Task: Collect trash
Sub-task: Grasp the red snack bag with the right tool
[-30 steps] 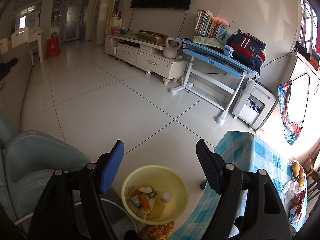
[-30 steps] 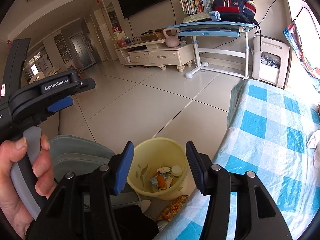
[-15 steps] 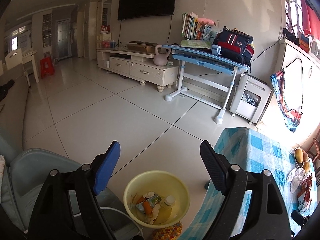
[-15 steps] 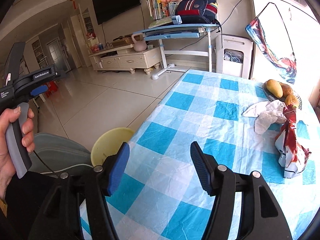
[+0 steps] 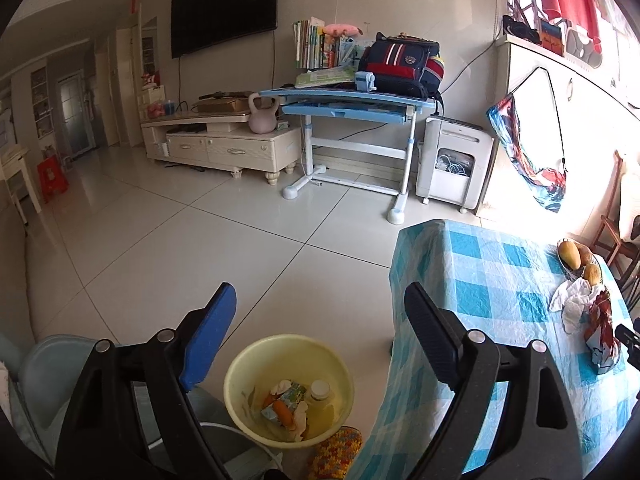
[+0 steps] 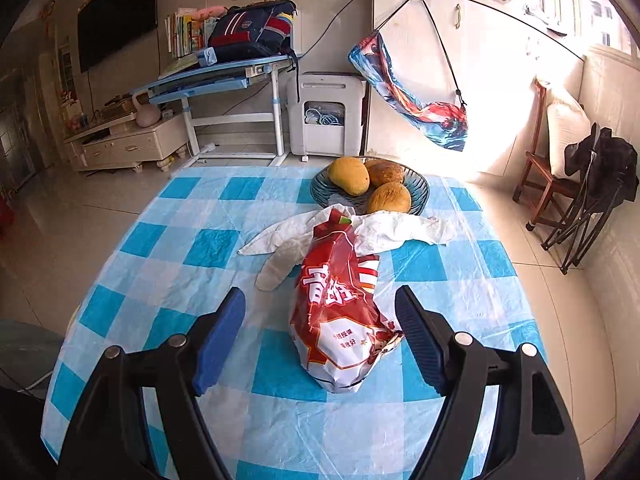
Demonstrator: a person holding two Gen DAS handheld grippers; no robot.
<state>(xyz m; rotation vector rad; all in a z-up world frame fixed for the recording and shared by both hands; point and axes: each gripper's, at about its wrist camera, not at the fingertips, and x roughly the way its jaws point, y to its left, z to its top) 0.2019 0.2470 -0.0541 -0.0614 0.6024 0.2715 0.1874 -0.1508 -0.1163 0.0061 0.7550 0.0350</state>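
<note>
Hovering low in the frame with jaws spread wide and nothing held: right gripper (image 6: 320,342), with the red snack bag (image 6: 340,316) lying between the two pads on the blue checked tabletop (image 6: 180,248). Could slip out or crumple if squeezed too near the puffy bottom end, since shiny and soft. Could also drag the white crumpled paper (image 6: 360,234) along, tucked right behind the bag and touching it, and bump the dish of fruit (image 6: 370,186) just past that, in the middle of the frame. Also spread wide and holding nothing: left gripper (image 5: 320,344), low in its own frame, above the yellow bin (image 5: 289,390) on the floor beside the tabletop. Already some trash in there. Hard to tell if the bag is full or empty. Bag's underside hidden. Paper partly covered by the bag. Bin's near rim cut off by a knitted thing (image 5: 336,454) at the bottom edge
</note>
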